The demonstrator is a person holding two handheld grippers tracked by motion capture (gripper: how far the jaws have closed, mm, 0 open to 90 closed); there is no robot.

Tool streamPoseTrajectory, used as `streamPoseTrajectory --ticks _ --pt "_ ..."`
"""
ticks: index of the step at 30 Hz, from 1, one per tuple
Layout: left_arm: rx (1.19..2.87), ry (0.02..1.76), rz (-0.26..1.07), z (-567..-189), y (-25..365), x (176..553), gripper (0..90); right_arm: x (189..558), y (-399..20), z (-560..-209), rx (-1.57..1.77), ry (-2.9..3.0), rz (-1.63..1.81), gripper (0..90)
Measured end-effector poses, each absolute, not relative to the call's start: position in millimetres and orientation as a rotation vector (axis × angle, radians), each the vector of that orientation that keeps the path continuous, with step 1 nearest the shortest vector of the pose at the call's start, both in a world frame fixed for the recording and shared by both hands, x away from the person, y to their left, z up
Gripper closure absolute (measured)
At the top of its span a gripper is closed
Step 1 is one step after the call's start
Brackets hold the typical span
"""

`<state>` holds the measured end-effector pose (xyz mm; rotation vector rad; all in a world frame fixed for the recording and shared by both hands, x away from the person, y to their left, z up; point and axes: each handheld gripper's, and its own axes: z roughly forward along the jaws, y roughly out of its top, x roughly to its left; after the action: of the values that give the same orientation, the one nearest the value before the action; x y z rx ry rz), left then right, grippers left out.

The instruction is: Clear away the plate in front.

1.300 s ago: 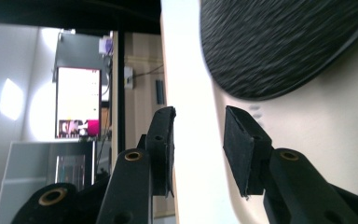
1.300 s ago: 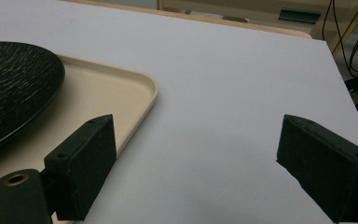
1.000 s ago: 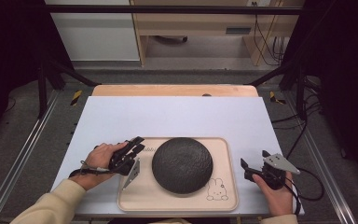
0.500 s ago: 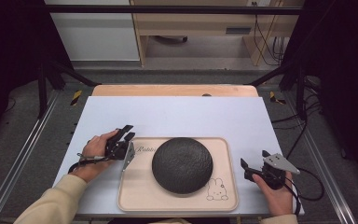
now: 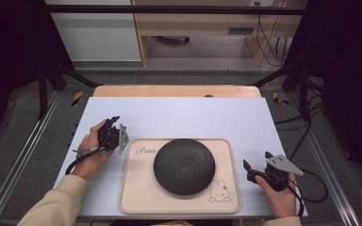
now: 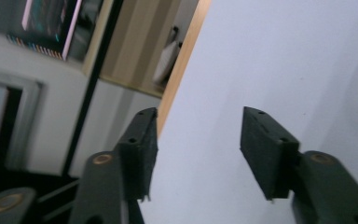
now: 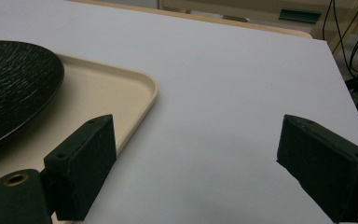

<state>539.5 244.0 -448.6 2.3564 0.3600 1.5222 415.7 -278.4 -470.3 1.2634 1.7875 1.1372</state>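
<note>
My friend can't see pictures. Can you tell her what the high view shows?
A round black plate sits on a beige tray with a bunny drawing, on a white table. The left gripper and right gripper rest open beside the tray.

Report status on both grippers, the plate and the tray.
Left gripper off the tray, jaws just opening, nothing between. Right gripper open beside tray, empty. Black plate upside down on tray, untouched. Nothing in the way.
</note>
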Motion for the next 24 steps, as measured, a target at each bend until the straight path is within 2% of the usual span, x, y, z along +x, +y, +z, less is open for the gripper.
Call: streamPoseTrajectory --ticks 2,5,12,24 --pt "2.358 0.4 1.511 -445 249 541 42.4 416 -278 -470 1.263 1.787 1.137 11.6" --pt "2.346 0.494 1.436 -444 254 546 35.7 416 -278 -470 1.265 1.787 1.136 11.2" --pt "2.202 0.671 1.277 -443 264 548 26.3 416 -278 -471 1.263 1.785 1.136 10.2" --pt "2.036 0.771 1.056 -431 270 537 14.4 418 -278 -470 1.262 1.782 1.15 9.7"
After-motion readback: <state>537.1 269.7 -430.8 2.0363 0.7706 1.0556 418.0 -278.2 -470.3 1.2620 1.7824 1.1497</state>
